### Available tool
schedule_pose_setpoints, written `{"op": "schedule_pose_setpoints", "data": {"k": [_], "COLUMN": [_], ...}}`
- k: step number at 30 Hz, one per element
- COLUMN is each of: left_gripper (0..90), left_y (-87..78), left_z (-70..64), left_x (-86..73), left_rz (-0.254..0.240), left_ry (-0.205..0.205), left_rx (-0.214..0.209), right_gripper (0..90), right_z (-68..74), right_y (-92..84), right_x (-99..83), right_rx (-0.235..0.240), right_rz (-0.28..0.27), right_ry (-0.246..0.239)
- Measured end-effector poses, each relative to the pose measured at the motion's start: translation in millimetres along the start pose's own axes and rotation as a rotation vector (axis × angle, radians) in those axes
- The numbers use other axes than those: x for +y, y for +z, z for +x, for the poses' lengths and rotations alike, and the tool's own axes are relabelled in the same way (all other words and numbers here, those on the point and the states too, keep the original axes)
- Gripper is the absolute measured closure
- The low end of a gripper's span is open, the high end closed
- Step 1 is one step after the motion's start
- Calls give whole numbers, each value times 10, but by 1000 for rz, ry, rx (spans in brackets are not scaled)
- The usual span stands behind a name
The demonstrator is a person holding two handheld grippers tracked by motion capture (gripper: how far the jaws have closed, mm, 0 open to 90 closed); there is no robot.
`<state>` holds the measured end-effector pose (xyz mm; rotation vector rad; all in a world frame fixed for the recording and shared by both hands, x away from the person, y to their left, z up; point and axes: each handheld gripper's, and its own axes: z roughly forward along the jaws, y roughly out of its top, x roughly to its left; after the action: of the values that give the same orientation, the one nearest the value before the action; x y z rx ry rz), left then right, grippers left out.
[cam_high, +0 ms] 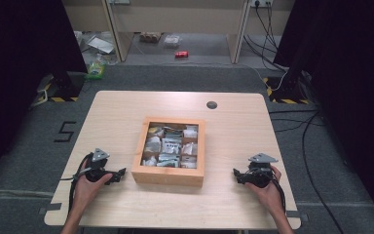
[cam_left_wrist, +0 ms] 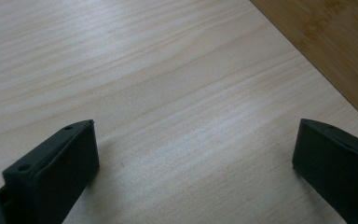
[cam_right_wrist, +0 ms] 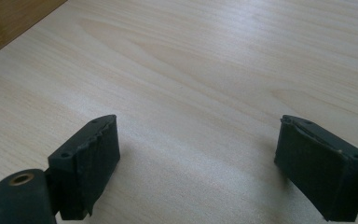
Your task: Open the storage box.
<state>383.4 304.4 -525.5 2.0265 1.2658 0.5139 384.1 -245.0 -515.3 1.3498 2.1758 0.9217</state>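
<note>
A shallow wooden box with a grid of compartments sits at the table's middle, holding several small clear packets. My left gripper rests on the table just left of the box, held by a hand, its tips pointing at the box's left wall. My right gripper rests to the box's right, pointing left toward it. In the left gripper view my left gripper stands open over bare wood, with the box wall at the upper right. Likewise my right gripper is open and empty, the box wall at the upper left.
The light wooden table has a round dark grommet near its far edge. Beyond the table, on the floor, lie cables, a red can and other clutter. Dark curtains flank both sides.
</note>
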Motion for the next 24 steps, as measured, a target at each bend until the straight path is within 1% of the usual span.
{"op": "schedule_pose_setpoints", "data": {"k": [8, 13, 16, 18, 20, 24], "left_gripper": [0, 0, 0, 0, 0, 0], "left_y": [1, 1, 1, 1, 0, 1], "left_z": [1, 1, 1, 1, 2, 2], "left_x": [0, 0, 0, 0, 0, -1], "left_rz": [-1, -1, -1, -1, 0, -1], "left_ry": [-1, 0, 0, 0, 0, 0], "left_rx": [-1, -1, -1, -1, -1, -2], "right_gripper": [143, 168, 193, 193, 194, 200], "right_z": [0, 16, 29, 61, 103, 187], "right_y": [0, -8, -13, -22, -50, -110], "right_x": [1, -1, 2, 19, 47, 96], "right_rx": [0, -1, 13, 26, 26, 44], "right_rz": [0, -2, -14, -23, -39, -68], "right_ry": [0, 9, 13, 13, 13, 15]}}
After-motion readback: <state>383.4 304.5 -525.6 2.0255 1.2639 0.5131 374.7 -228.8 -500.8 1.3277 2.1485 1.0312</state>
